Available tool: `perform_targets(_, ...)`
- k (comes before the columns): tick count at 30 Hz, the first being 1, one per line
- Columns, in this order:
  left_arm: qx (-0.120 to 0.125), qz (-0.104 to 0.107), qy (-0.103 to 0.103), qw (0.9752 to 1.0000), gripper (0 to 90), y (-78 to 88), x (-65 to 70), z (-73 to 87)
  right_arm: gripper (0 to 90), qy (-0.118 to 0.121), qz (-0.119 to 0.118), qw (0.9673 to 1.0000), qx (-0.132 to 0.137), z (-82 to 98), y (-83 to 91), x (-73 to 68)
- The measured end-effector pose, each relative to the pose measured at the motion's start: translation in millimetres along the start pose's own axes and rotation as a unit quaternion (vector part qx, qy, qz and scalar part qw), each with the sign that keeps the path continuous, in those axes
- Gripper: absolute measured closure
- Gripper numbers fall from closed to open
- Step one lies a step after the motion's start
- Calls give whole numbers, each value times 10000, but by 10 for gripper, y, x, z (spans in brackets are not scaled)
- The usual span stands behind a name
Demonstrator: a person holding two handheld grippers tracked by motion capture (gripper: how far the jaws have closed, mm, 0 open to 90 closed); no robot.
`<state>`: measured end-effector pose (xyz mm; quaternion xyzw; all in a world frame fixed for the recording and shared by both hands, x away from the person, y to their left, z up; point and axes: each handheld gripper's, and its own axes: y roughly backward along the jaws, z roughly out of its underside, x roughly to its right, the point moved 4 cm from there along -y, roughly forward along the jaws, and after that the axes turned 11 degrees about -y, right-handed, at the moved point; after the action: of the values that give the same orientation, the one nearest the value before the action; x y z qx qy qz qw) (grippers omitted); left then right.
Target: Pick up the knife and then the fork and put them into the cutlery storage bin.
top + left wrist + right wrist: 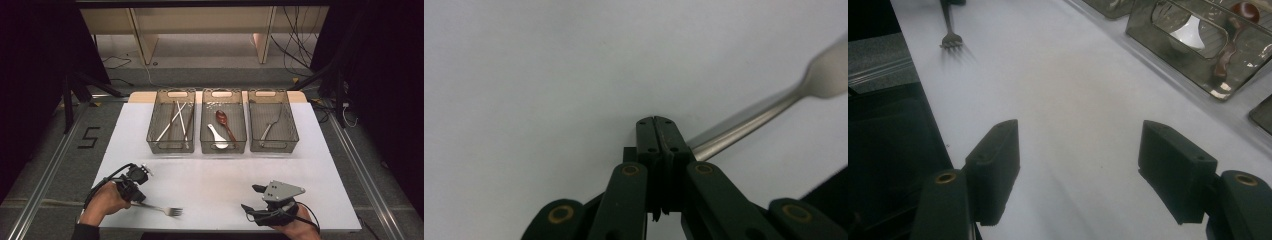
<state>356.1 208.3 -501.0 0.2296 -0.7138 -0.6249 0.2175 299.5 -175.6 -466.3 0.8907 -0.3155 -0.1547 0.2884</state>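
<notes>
At the near left of the white worktop [310, 165], the left hand-held gripper [134, 196] has its jaws pressed together on the handle of a metal fork [159, 208]. The fork reaches right, tines toward the worktop's middle and low over its surface. Near the front edge at right, the right hand-held gripper [252, 197] has its jaws spread wide, with nothing between them.

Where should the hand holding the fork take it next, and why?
Probably up and forward toward the right-hand basket. The left gripper is shut on the fork by its handle, low over the table. The left basket seems to hold chopsticks, the middle one holds spoons, and the right one holds a single metal utensil, likely a fork. The right gripper rests open.
</notes>
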Motion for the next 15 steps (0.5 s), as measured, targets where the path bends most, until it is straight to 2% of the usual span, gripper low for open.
perform_targets(4, 161, 56, -158, 9997, 885, 33, 3, 14, 337, 19, -3, 10000, 10, -6, 4, -4)
perform_targets(5, 229, 51, -148, 9996, 851, 59, 2, 22, 337, 30, -9, 10000, 20, -8, 9, -3)
perform_targets(9, 308, 58, -317, 9990, 694, 185, 21, 79, 337, 4, 1, 10000, 41, -10, 15, 8)
perform_targets(11, 266, -1, -473, 9985, 600, 207, 47, 110, 337, 12, -4, 10000, 22, -7, 9, 4)
perform_targets(15, 168, 34, -895, 9958, 489, 154, 108, 123, 337, 13, -14, 10000, 15, -10, 4, -3)
